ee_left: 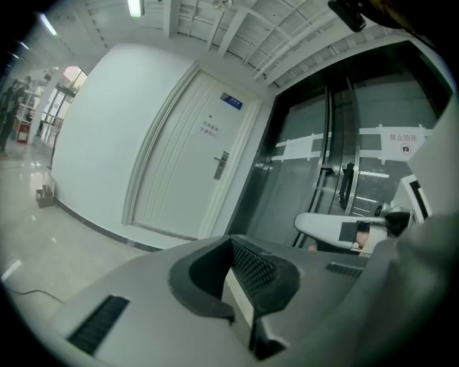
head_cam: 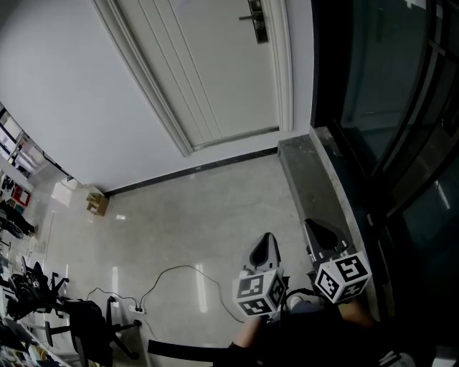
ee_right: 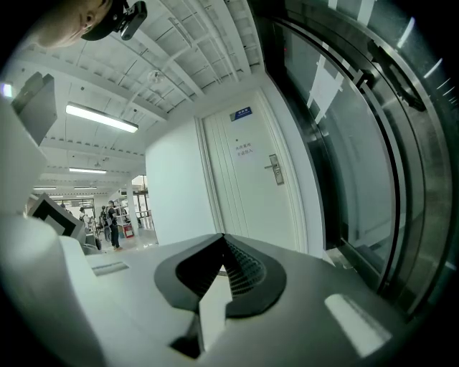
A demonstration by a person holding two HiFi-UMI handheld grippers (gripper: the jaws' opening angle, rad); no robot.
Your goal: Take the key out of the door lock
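A white door (head_cam: 215, 64) fills the upper middle of the frame, its dark lock plate (head_cam: 257, 20) at the top edge, too small to show a key. At the lower middle the left hand-held gripper (head_cam: 266, 245) and right hand-held gripper (head_cam: 320, 234) sit side by side, well apart from the door, the right one over a grey stone ledge (head_cam: 305, 168) along dark glass (head_cam: 387, 93). On the pale floor (head_cam: 201, 215) a cardboard box (head_cam: 97, 203) lies at the left by the wall and a thin cable (head_cam: 176, 271) loops at lower left.

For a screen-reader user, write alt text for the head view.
The left gripper and right gripper, both shut and empty, sit at the bottom edge, aimed across a floor toward a white door whose lock shows at the top, far from them.
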